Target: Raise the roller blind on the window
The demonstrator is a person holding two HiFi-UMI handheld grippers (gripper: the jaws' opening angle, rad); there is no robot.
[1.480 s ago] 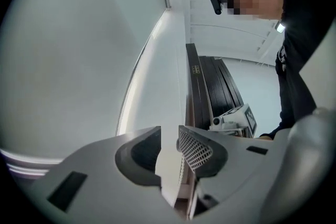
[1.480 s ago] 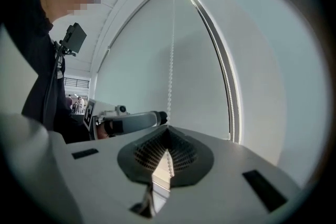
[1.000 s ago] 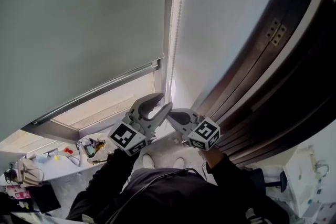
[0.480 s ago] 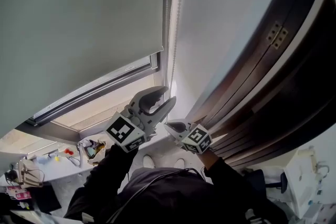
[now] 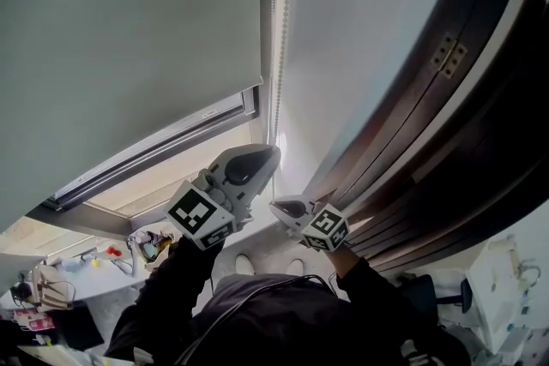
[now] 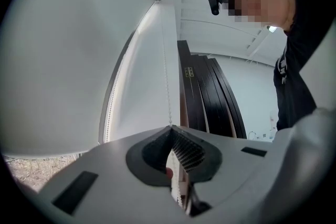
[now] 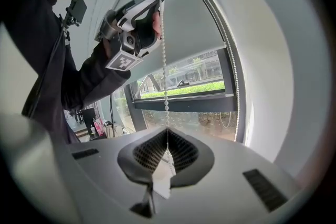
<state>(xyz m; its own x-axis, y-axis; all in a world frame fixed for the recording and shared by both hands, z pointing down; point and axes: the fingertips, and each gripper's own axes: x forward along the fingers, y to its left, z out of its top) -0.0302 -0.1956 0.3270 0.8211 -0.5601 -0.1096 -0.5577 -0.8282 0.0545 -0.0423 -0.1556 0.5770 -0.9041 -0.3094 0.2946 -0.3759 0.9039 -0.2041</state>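
Observation:
The grey roller blind (image 5: 129, 39) covers most of the window, and its bottom bar (image 5: 154, 148) hangs above a strip of bare glass. A white bead chain (image 5: 280, 30) runs down the window's right side. My left gripper (image 5: 270, 153) has just closed and is shut on the chain; the chain (image 6: 166, 76) enters the left gripper's (image 6: 170, 127) pressed jaws. Just below it, my right gripper (image 5: 274, 206) is shut on the same chain. From the right gripper (image 7: 167, 132), the chain (image 7: 164, 71) rises to the left gripper (image 7: 159, 1) above.
Dark curved door-frame mouldings (image 5: 429, 124) stand to the right of a white wall strip (image 5: 360, 30). Small items lie on the sill (image 5: 146, 244) at lower left. Greenery (image 7: 184, 89) shows through the uncovered glass.
My left gripper's jaws, open a moment ago, have closed on the chain slightly higher up. The right gripper went down with the chain, and the blind's bottom bar rose a little.

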